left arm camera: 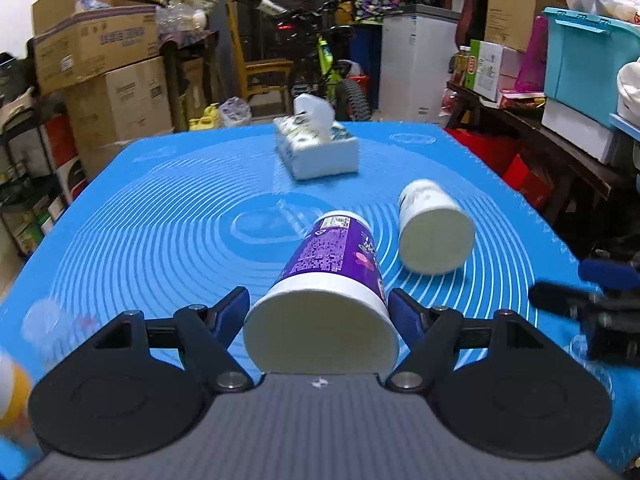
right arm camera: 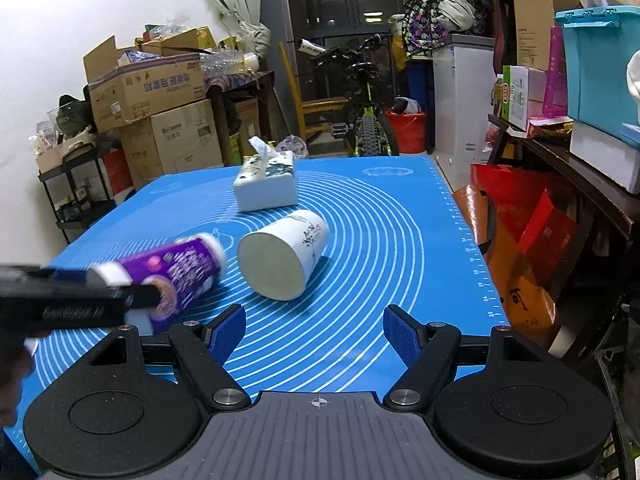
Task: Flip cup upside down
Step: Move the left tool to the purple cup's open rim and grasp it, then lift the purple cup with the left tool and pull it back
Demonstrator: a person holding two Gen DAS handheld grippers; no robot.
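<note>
Left wrist view: we see the left gripper (left arm camera: 318,306) with its blue pads either side of the purple cup (left arm camera: 334,280), near the cup's wide rim. The right pad touches the cup wall; at the left pad we see a thin gap, so we cannot tell whether the grip is clenched or only loosely closed around it. The cup lies tilted, open mouth toward the camera, base pointing away and up over the blue mat (left arm camera: 140,220). We cannot tell whether it rests on the mat or is lifted. Just right of it and further out lies the white cup (left arm camera: 434,228) on its side, mouth also toward us, apart from the purple one. Beyond both, near the far edge of the mat, sits a tissue pack (left arm camera: 320,148) with a sheet sticking up. At the right edge the right gripper (left arm camera: 580,292) shows as a blurred dark shape. Right wrist view: the right gripper (right arm camera: 314,330) is released, jaws spread wide with only mat (right arm camera: 400,240) between them. The white cup (right arm camera: 282,256) lies ahead on its side, well clear of the pads. To its left the purple cup (right arm camera: 180,276) appears blurred, held near-horizontal in the left gripper (right arm camera: 120,296). The tissue pack (right arm camera: 266,186) sits behind the cups.
</note>
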